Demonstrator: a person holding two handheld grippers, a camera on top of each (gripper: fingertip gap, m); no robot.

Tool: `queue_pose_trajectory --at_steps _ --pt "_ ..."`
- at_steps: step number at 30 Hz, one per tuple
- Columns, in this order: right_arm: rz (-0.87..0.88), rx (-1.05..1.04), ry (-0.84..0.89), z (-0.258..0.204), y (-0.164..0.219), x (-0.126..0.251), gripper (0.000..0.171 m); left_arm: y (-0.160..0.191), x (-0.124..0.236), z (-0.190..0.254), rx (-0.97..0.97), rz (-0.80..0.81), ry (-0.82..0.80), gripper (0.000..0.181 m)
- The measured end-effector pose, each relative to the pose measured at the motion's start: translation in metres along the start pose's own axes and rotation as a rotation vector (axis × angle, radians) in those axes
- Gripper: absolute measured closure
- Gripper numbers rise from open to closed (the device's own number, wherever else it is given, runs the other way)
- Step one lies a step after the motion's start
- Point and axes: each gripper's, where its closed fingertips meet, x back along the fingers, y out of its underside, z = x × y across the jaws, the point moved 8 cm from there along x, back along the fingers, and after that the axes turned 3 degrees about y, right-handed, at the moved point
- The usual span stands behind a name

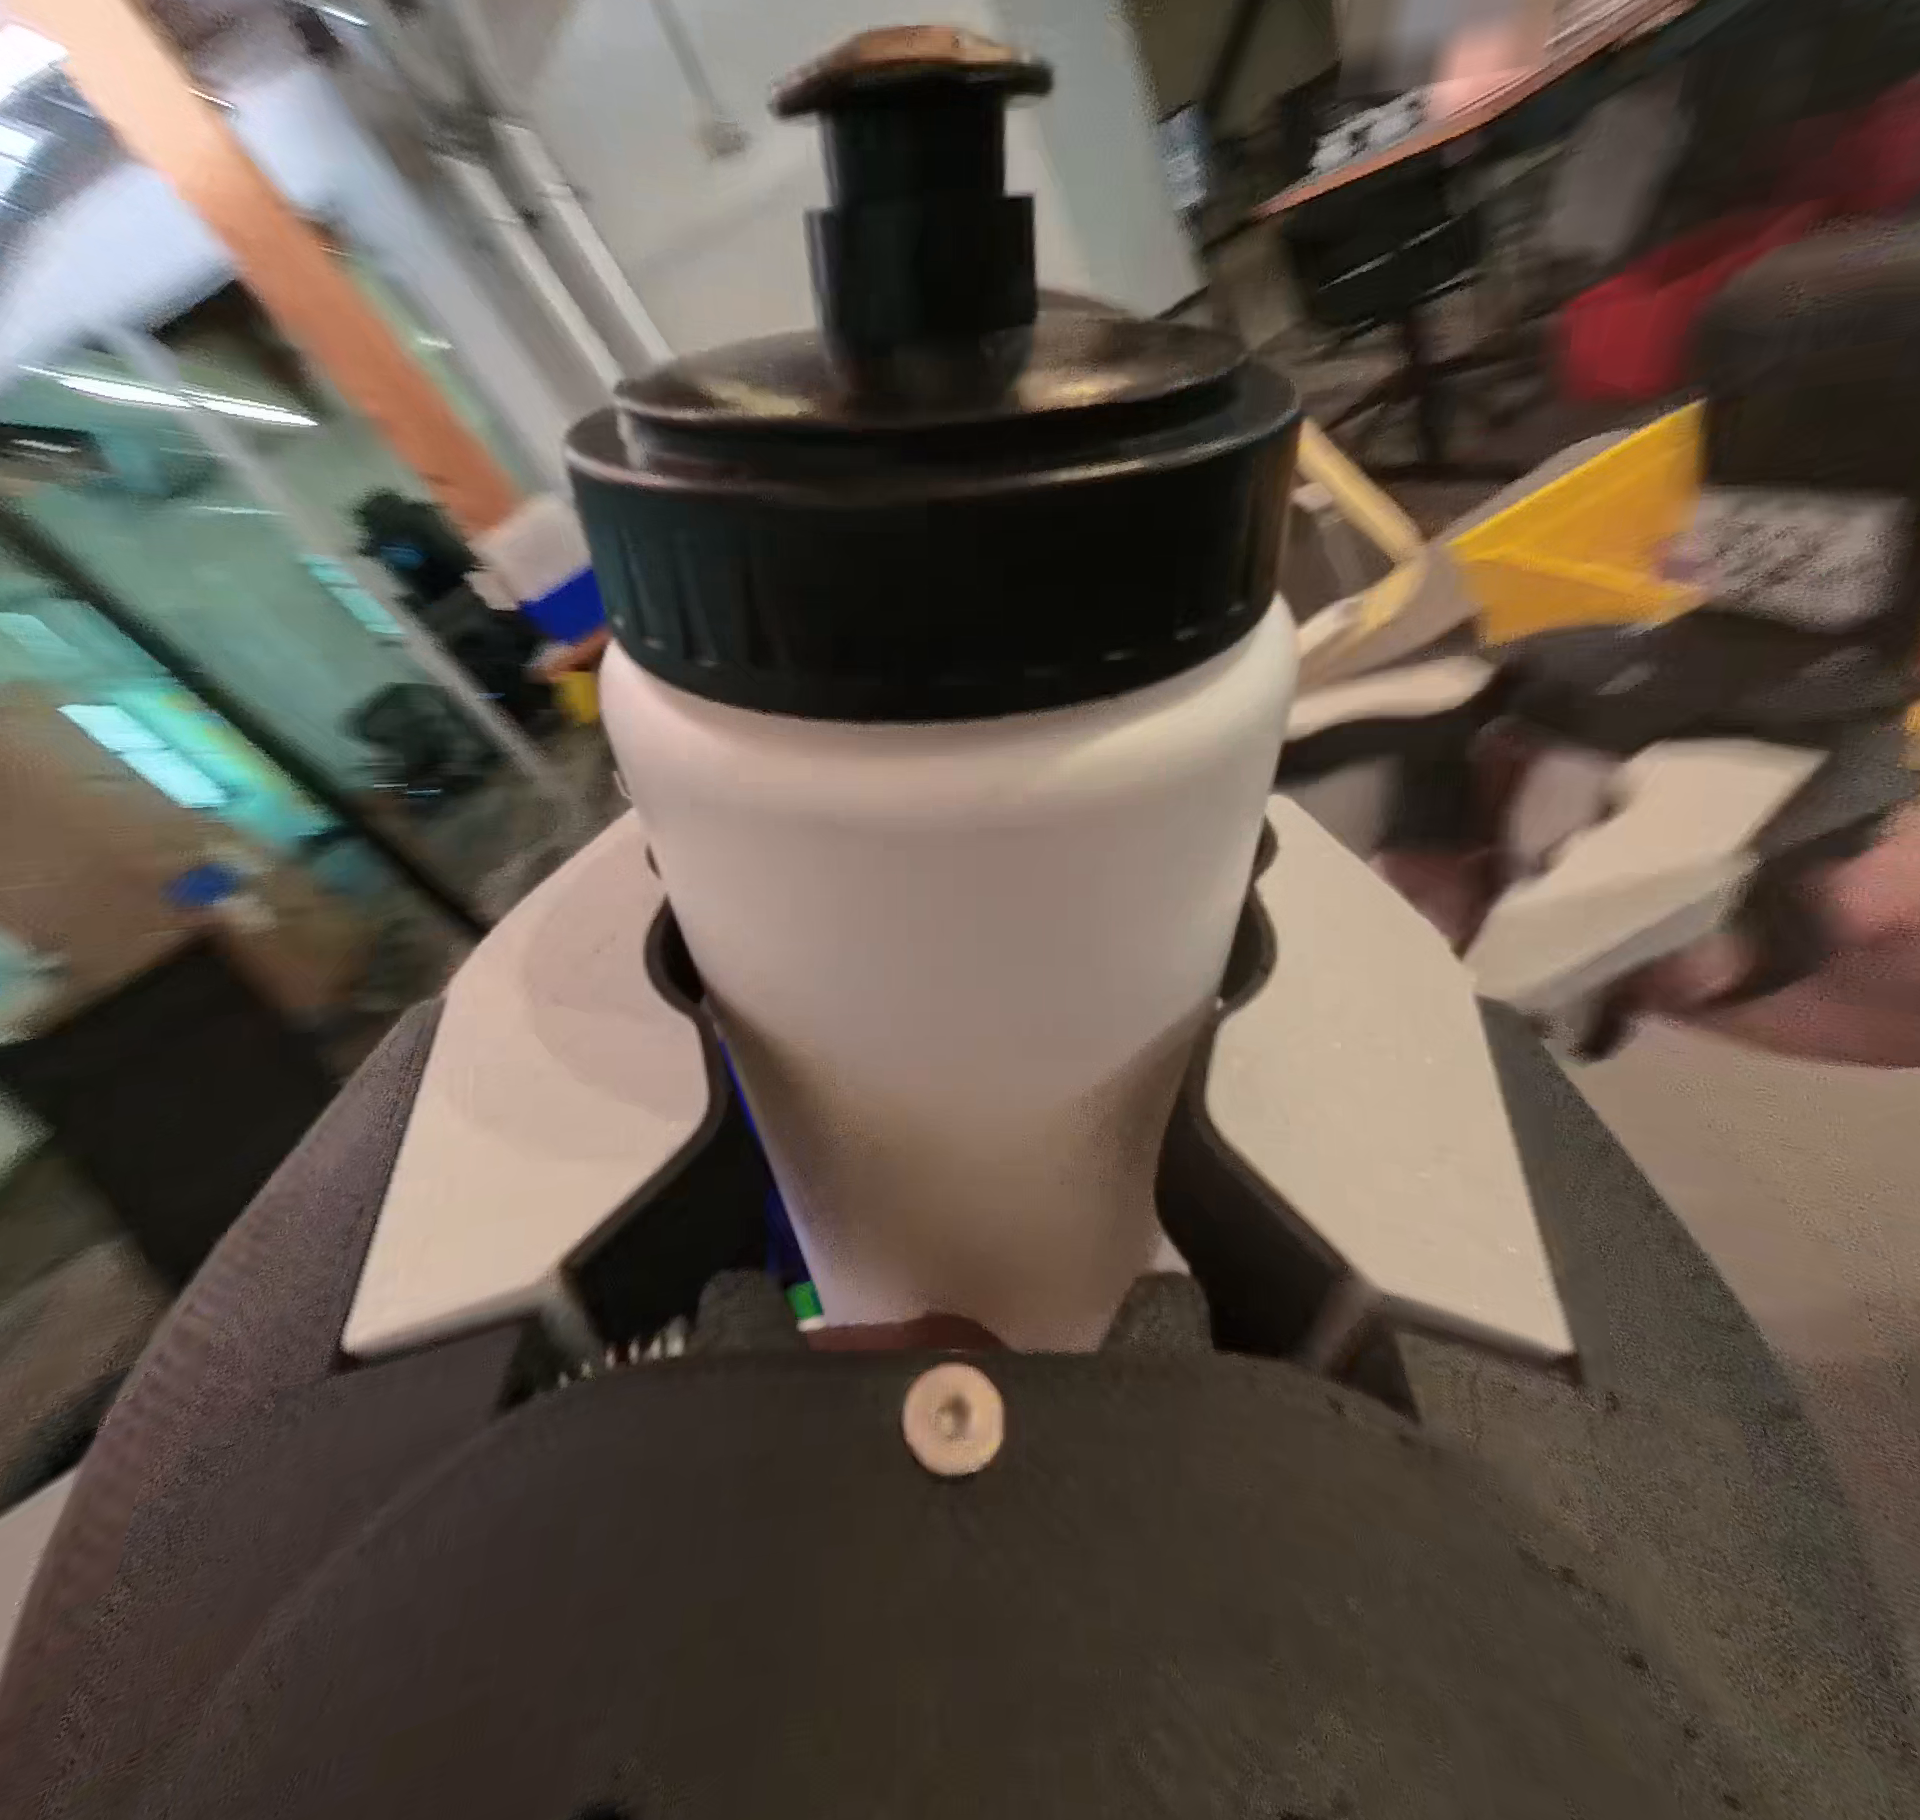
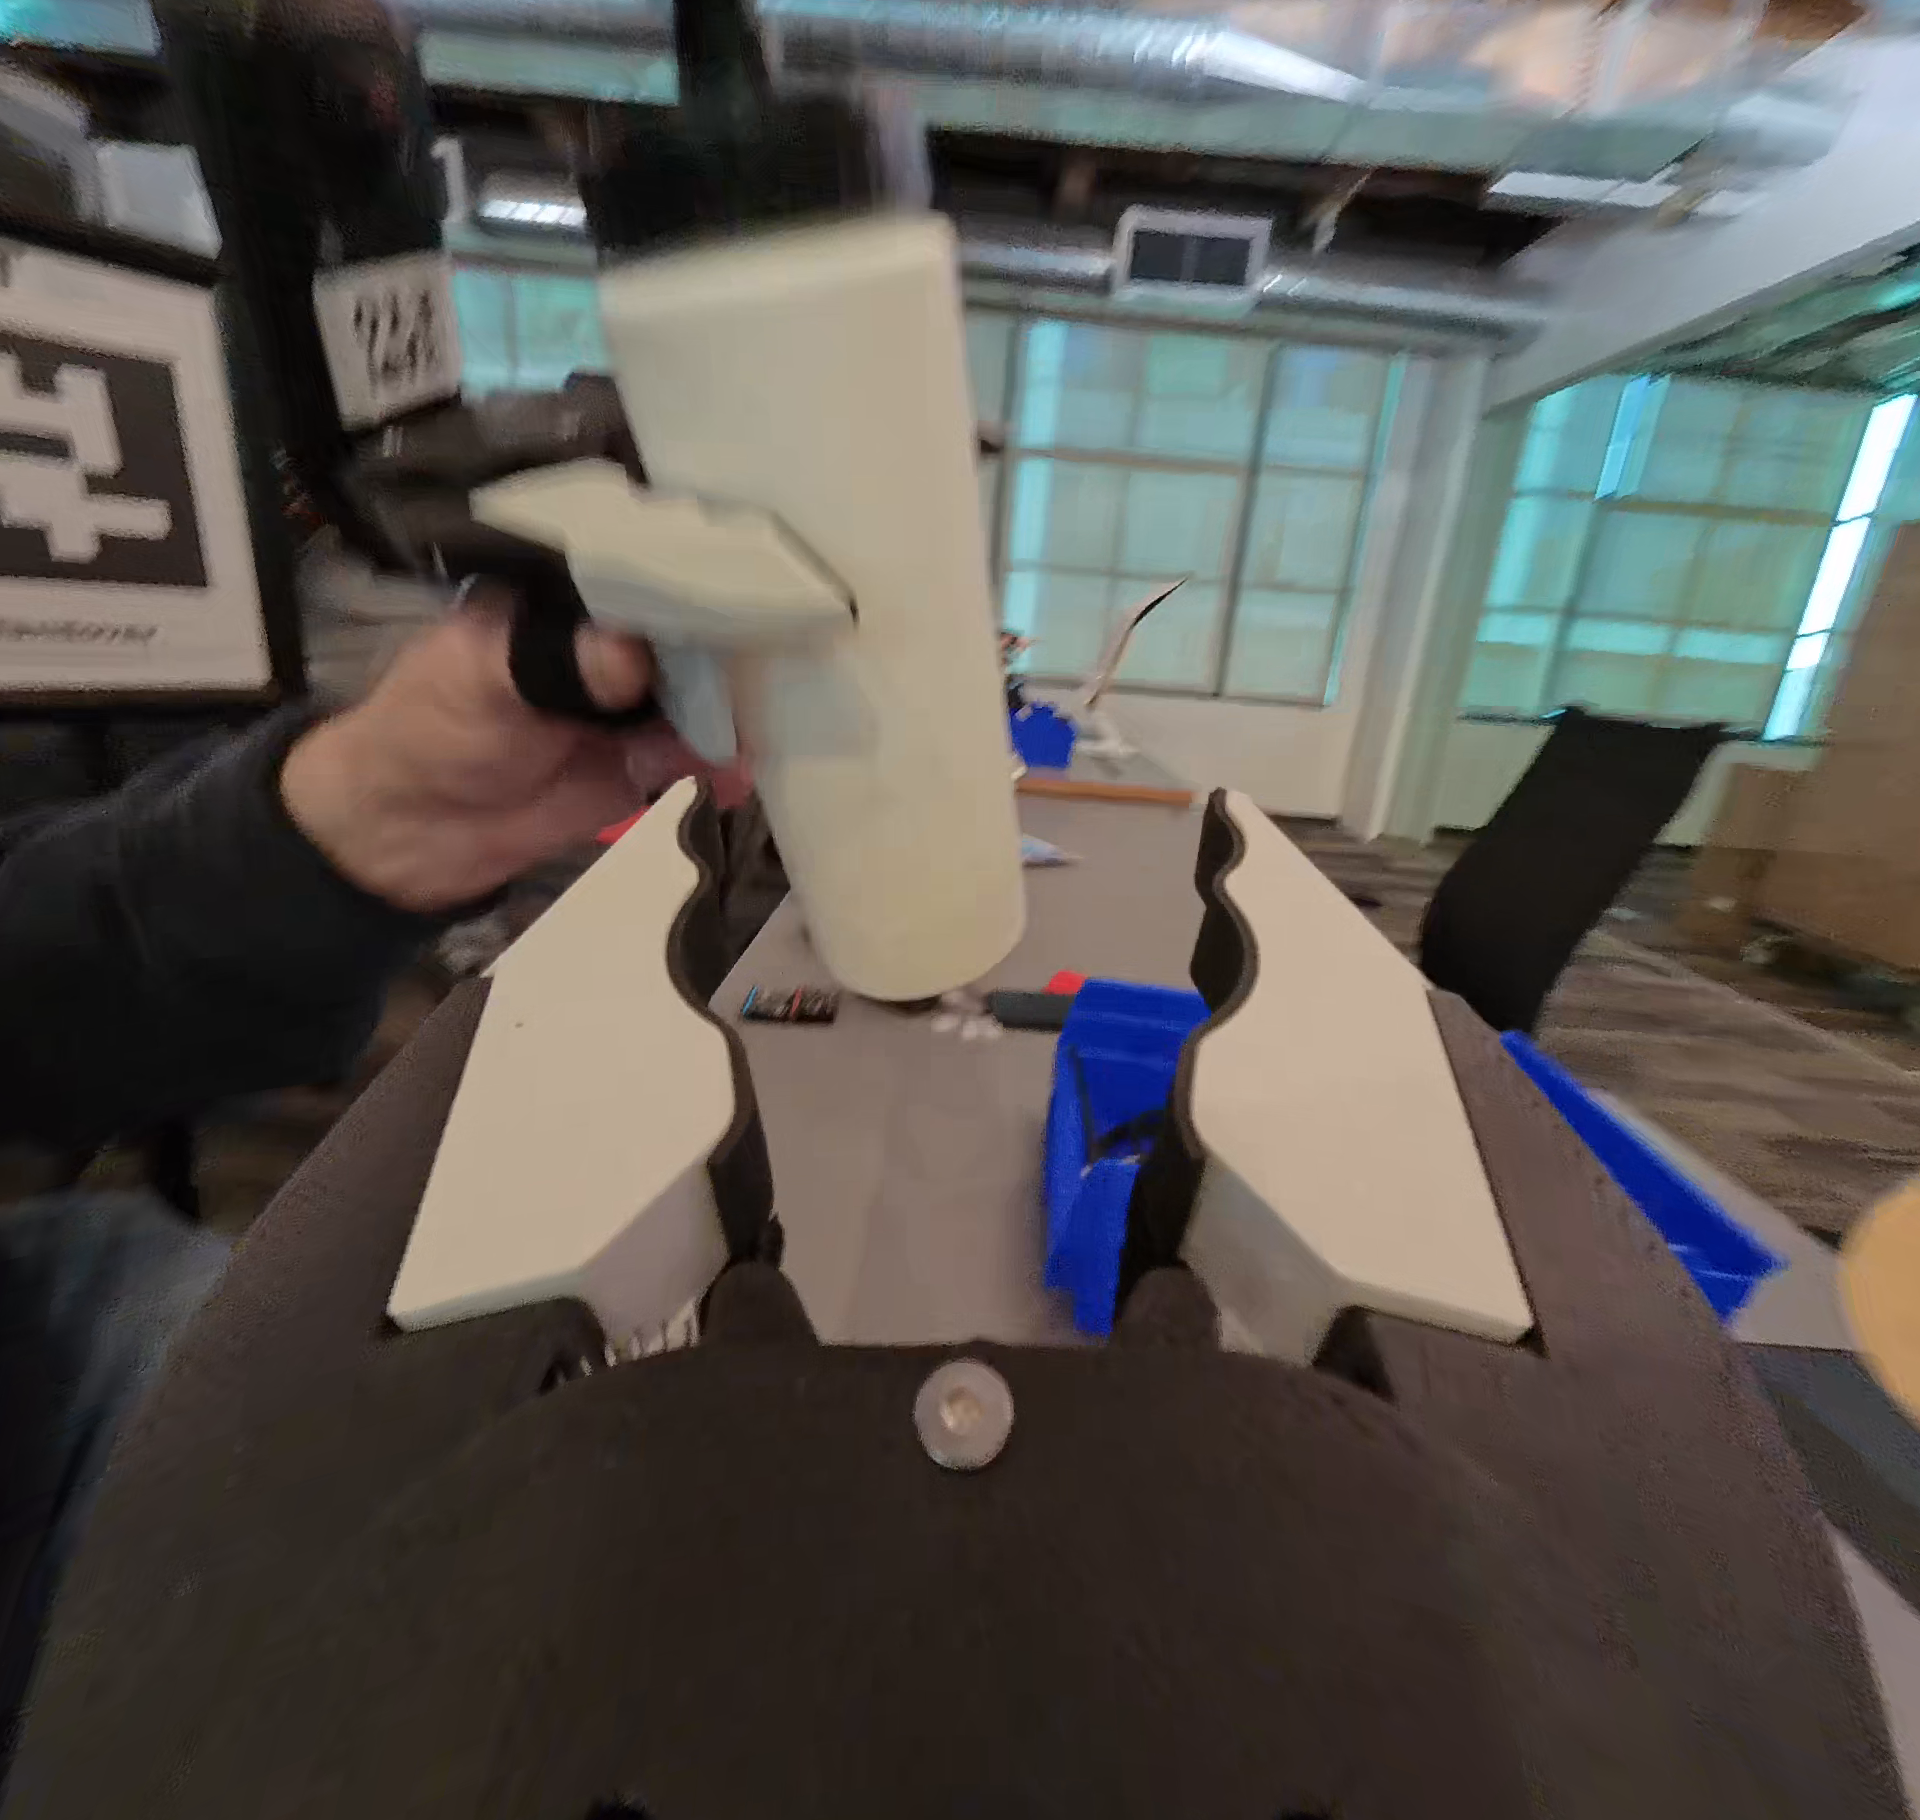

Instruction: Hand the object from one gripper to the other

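Risk, largest first: the bottle (image 2: 831,565) hangs in mid-air, well above the grey surface (image 2: 914,1147). A drop there is the main hazard, likely if the left gripper (image 1: 956,939) lets go before the right gripper (image 2: 961,949) has closed. Second: the bottle tilts, its base toward 5 o'clock in the right wrist view, so the right fingers (image 2: 1340,1074) could meet it off-square and twist it. Third: both views are smeared with motion; a fast approach could knock the base aside. The blue bin (image 2: 1112,1126) at 4 o'clock sits below, apart from the bottle.

Left gripper: fingers (image 1: 582,1074) clamped on the bottle's lower body, a hand (image 2: 447,773) on its handle. Right gripper: fingers spread, nothing between them, the bottle's base just beyond their tips.

The bottle: plain white, smooth cylinder with a waisted shoulder. Black ribbed cap (image 1: 935,565) at 12 o'clock in the left wrist view, with a pull spout (image 1: 914,201). Smooth wall probably slippery.
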Motion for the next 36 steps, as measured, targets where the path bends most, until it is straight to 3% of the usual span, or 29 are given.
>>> queue_pose_trajectory --at_steps 3,7,12,14,16,20,26,27,29,30,32,36 --pt "0.084 0.017 0.101 -0.002 -0.033 0.006 0.078 0.004 -0.002 -0.001 -0.146 -0.036 -0.201 0.083" --pt "0.147 0.079 0.119 -0.029 -0.057 -0.015 0.064 0.009 -0.013 0.01 -0.372 -0.08 -0.418 0.083" --pt "0.162 0.147 0.134 -0.037 -0.058 -0.039 0.066 0.007 -0.02 0.028 -0.444 -0.052 -0.464 0.083" --pt "0.163 0.161 0.12 -0.037 -0.056 -0.043 0.075 0.007 -0.022 0.034 -0.441 -0.043 -0.453 0.083" --pt "0.167 0.196 0.089 -0.041 -0.055 -0.045 0.094 0.008 -0.025 0.039 -0.44 -0.043 -0.445 0.084" --pt "0.171 0.186 0.078 -0.039 -0.056 -0.043 0.096 0.009 -0.028 0.041 -0.42 -0.03 -0.432 0.083" --pt "0.257 0.077 -0.022 -0.021 -0.075 -0.026 0.096 -0.003 -0.012 0.053 -0.295 0.096 -0.141 0.092" --pt "0.255 0.068 -0.036 -0.017 -0.078 -0.023 0.096 -0.004 -0.005 0.052 -0.238 0.105 -0.106 0.087" --pt "0.26 0.034 -0.059 -0.008 -0.08 -0.018 0.096 -0.006 0.009 0.049 -0.118 0.156 -0.014 0.097" --pt "0.275 0.008 -0.067 -0.005 -0.081 -0.015 0.096 -0.004 0.012 0.044 -0.069 0.147 0.0 0.093" --pt "0.294 -0.046 -0.099 0.001 -0.084 -0.012 0.096 0.007 0.014 0.035 0.029 0.118 0.037 0.082" --pt "0.375 -0.102 -0.192 0.0 -0.093 -0.005 0.096 0.048 0.019 0.035 0.3 0.144 0.253 0.081"
